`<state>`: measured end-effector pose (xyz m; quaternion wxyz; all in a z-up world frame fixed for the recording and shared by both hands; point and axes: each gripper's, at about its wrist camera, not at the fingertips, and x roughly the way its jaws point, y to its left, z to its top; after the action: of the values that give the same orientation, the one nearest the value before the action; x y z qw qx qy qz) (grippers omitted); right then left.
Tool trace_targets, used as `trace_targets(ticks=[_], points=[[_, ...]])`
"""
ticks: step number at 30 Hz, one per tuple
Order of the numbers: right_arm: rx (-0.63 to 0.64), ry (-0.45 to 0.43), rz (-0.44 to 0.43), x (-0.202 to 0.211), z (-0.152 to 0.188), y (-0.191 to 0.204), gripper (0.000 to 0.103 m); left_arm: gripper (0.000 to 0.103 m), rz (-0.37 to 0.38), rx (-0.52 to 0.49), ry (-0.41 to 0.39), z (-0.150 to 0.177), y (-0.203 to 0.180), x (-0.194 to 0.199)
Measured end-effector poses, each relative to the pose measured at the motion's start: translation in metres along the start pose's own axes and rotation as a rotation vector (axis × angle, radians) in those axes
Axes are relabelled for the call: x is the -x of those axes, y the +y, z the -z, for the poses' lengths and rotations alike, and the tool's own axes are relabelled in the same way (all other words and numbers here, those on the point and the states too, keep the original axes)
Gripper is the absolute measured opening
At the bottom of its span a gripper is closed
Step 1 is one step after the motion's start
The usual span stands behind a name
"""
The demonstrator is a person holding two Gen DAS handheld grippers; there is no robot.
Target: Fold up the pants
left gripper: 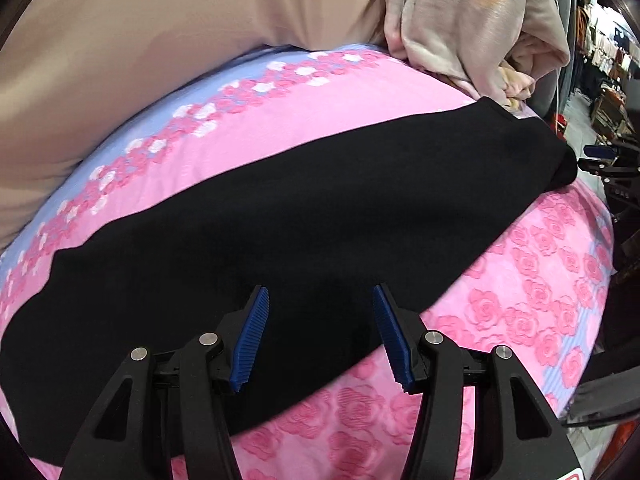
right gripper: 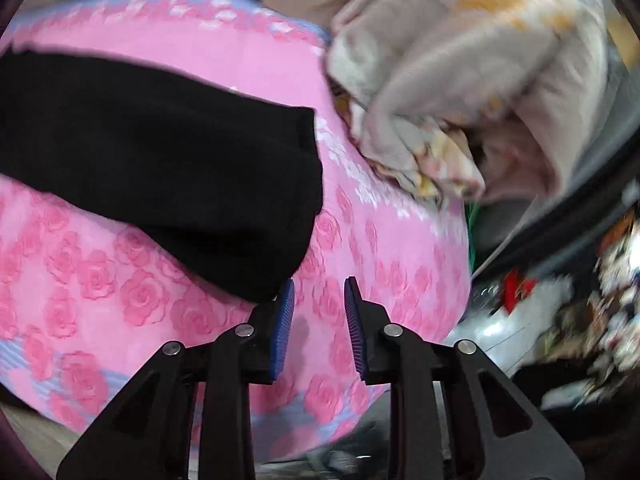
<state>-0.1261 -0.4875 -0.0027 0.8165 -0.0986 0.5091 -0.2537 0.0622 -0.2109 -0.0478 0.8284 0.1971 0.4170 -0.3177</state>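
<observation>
Black pants [left gripper: 304, 216] laid as a long band, lower left to upper right of left view, on pink rose sheet [left gripper: 532, 304]. Left gripper [left gripper: 320, 328] released, poised over near edge. Right gripper [right gripper: 319, 320] parted, empty, beside end at lower centre. Best: pinch both layers, lift evenly, fold end to end.

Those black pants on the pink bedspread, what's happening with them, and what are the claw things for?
A person holding a two-finger gripper in each hand is folding the black pants, which lie in a long band across the pink rose-patterned bedspread. The left gripper is open above the middle of the pants, gripping nothing. The right gripper is also open, just off one end of the pants above the bedspread. A crumpled beige blanket sits behind them. Nothing is being held at this moment.
</observation>
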Motion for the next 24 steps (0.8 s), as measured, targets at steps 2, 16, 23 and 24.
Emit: trace_targets(ticks=[2, 16, 23, 24], points=[[-0.162, -0.064, -0.109, 0.018, -0.013, -0.020, 0.067, 0.054, 0.042, 0.023, -0.003, -0.005, -0.002, 0.002], [-0.248, -0.167, -0.220, 0.009, -0.105, -0.004, 0.006, 0.063, -0.015, 0.092, -0.063, -0.026, 0.012, 0.023], [-0.180, -0.063, 0.020, -0.037, -0.040, -0.017, 0.054, 0.064, 0.034, 0.047, -0.056, -0.045, -0.012, -0.003], [-0.231, -0.055, -0.006, -0.038, -0.031, -0.024, 0.054, 0.064, 0.032, 0.040, -0.045, -0.047, -0.017, -0.009]])
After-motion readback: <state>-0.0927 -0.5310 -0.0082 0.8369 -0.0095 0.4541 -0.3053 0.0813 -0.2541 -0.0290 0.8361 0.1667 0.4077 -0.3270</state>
